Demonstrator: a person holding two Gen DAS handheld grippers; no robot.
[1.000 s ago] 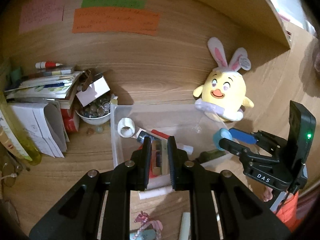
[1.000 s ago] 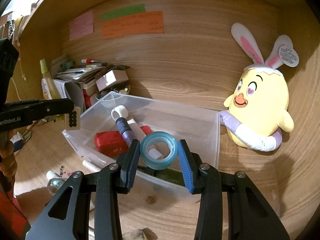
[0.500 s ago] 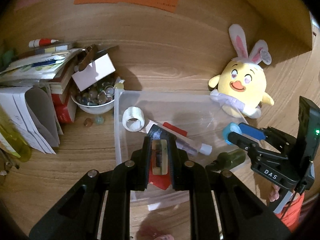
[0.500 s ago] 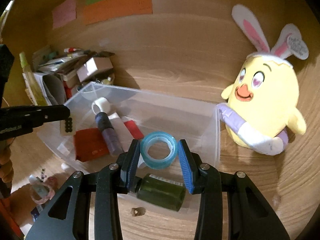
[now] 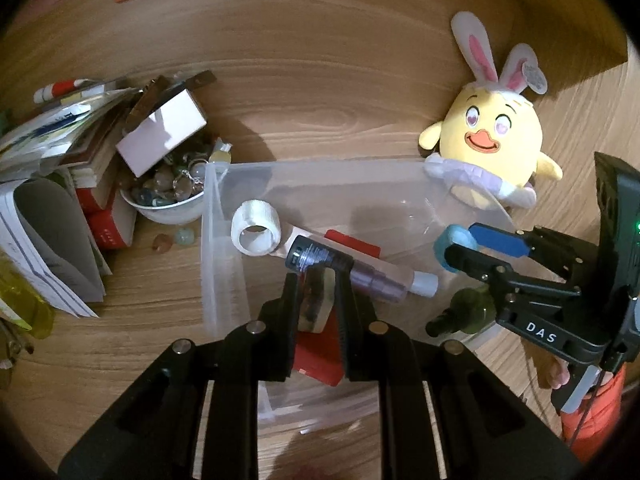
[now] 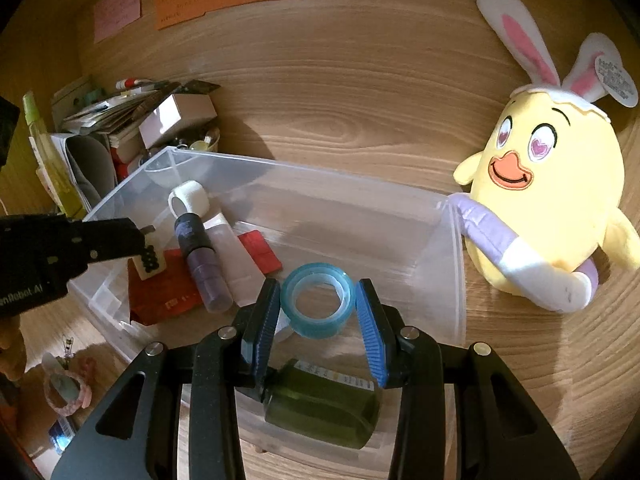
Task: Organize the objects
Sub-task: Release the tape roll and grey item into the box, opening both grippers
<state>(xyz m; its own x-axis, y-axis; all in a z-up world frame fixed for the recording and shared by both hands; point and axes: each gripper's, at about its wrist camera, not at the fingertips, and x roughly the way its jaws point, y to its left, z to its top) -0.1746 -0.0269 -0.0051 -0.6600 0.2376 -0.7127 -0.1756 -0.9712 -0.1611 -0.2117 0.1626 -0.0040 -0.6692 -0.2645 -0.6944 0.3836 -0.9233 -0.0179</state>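
A clear plastic bin [image 5: 216, 240] [image 6: 452, 280] sits on the wooden desk. Inside lie a white tape roll [image 5: 256, 232] [image 6: 190, 198], a dark-capped purple tube [image 5: 360, 276] [image 6: 204, 264], a red flat pack [image 5: 316, 364] [image 6: 160, 292] and a green bottle [image 5: 468, 312] [image 6: 324, 404]. My left gripper [image 5: 317, 292] [image 6: 146, 254] is shut on a small pale tile with black dots [image 5: 320, 304] [image 6: 150, 266], held above the red pack. Over the bin's near side, my right gripper [image 6: 318, 304] [image 5: 460, 242] is shut on a blue tape roll [image 6: 318, 300] [image 5: 454, 244].
A yellow plush chick with bunny ears [image 5: 492, 140] [image 6: 556, 200] leans against the bin's right end. Left of the bin stand a white bowl of marbles [image 5: 168, 196], a small white box [image 5: 160, 132] and stacked books and papers [image 5: 48, 184]. Pink hair ties [image 6: 66, 392] lie in front.
Both grippers have come down and forward over the bin with their objects still gripped. The bin and its contents look larger and closer in both views.
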